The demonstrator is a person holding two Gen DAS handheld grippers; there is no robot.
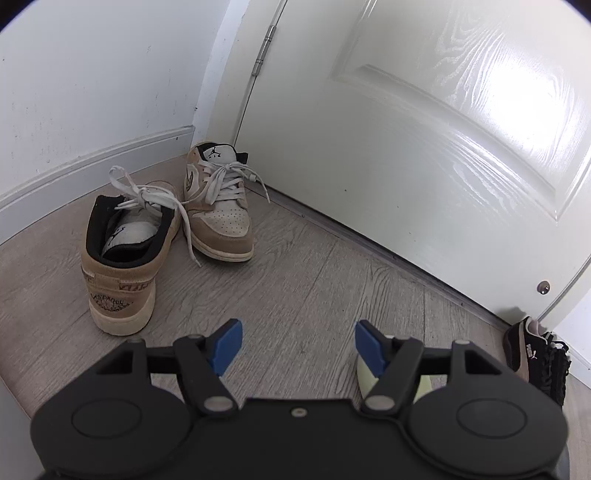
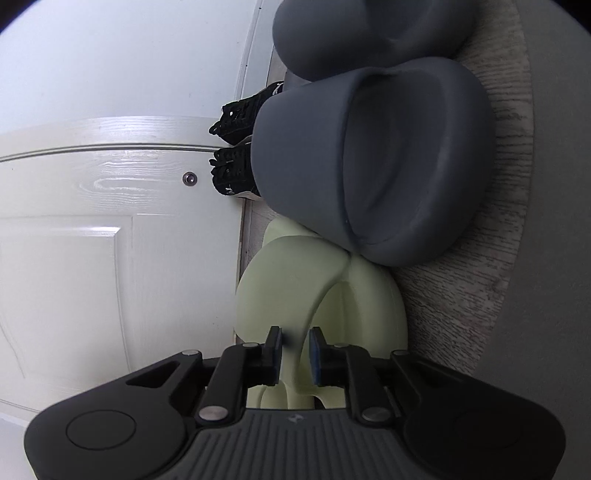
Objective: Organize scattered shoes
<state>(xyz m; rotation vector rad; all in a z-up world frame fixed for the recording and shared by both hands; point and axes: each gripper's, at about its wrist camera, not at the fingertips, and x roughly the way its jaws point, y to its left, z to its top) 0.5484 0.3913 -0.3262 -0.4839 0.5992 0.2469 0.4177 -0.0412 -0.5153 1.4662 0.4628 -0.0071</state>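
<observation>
Left gripper (image 1: 297,345): jaws wide apart, nothing between them, hovering over bare wood-look floor (image 1: 314,280). Ahead of it, two tan sneakers in the corner by the white door (image 1: 424,129): near sneaker (image 1: 123,258) heel toward the camera, far sneaker (image 1: 219,203) toe toward the camera, side by side, laces tangled across both. Black sneaker (image 1: 539,360) at the right edge, against the door's foot.

Right gripper (image 2: 295,354): view rolled sideways. Jaws nearly closed, clamped on the strap of a pale green slide (image 2: 295,280) next to the door. Grey slide (image 2: 373,166) touches it just beyond; second grey slide (image 2: 369,33) further on. Pair of black sneakers (image 2: 236,147) past those, against the door.
</observation>
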